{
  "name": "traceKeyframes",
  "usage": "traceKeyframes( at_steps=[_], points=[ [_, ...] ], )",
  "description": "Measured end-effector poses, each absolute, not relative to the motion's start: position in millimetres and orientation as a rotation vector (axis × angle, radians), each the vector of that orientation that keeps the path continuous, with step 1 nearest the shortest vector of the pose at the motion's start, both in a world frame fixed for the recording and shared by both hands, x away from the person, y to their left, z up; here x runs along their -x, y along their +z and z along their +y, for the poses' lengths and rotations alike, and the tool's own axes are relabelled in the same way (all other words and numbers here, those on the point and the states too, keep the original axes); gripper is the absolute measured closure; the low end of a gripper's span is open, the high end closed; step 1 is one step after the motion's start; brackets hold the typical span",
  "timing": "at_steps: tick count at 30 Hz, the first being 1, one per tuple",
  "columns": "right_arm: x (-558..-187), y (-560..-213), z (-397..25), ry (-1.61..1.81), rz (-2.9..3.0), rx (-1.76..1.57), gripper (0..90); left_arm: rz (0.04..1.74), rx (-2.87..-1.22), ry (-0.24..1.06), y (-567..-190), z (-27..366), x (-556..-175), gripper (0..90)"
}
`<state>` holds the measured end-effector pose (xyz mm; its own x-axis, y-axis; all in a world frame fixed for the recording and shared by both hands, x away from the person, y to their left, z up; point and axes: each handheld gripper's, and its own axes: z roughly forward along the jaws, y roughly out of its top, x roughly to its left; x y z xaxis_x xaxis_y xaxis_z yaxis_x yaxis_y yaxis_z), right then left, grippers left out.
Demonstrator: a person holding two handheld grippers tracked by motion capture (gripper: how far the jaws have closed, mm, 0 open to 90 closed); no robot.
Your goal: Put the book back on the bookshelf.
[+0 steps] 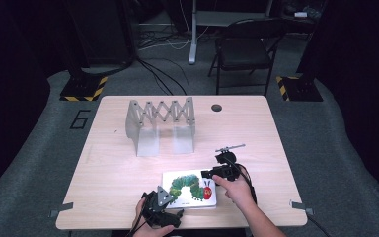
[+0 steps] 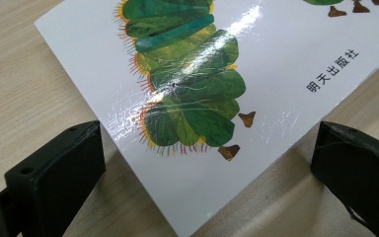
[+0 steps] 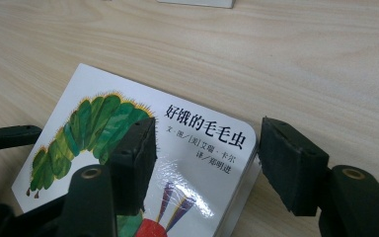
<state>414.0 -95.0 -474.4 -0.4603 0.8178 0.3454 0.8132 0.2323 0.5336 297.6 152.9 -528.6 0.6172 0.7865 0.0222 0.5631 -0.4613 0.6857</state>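
White glossy caterpillar board book flat and shut on the counter; left gripper and right gripper straddle opposite corners, jaws apart; grasp not yet made.

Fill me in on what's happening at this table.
A person holds a two-jaw gripper in each hand over a caterpillar picture book lying flat near the front edge of the table. The left gripper is open with a corner of the book between its jaws. The right gripper is open too, straddling another corner. A grey folding rack stands farther back, untouched.
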Motion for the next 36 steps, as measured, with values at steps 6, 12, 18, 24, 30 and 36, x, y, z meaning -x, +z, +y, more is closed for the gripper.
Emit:
traceKeyframes(
  at_steps=[6, 12, 18, 24, 30, 36],
  points=[
    [-412.7, -471.0, -94.9, 1.074, 2.451, -1.620, 39.5, 1.067, -2.197, 0.446, -528.1, 151.8, -298.0, 0.0],
    [-411.6, -468.4, -94.5, 1.079, 2.446, -1.619, 39.5, 1.083, -2.208, 0.436, -526.7, 150.7, -299.5, 0.0],
    [-411.2, -467.3, -94.8, 1.086, 2.446, -1.614, 39.5, 1.100, -2.210, 0.442, -526.1, 148.8, -300.9, 0.0],
    [-410.7, -466.0, -94.8, 1.093, 2.440, -1.609, 39.7, 1.121, -2.214, 0.438, -525.1, 147.0, -301.8, 0.0],
    [-410.3, -466.6, -95.3, 1.124, 2.450, -1.644, 42.3, 1.131, -2.213, 0.460, -524.4, 149.0, -303.4, 0.0],
    [-411.2, -469.1, -93.9, 1.127, 2.455, -1.666, 42.4, 1.106, -2.223, 0.490, -523.8, 151.3, -305.6, 0.0]
  ],
)
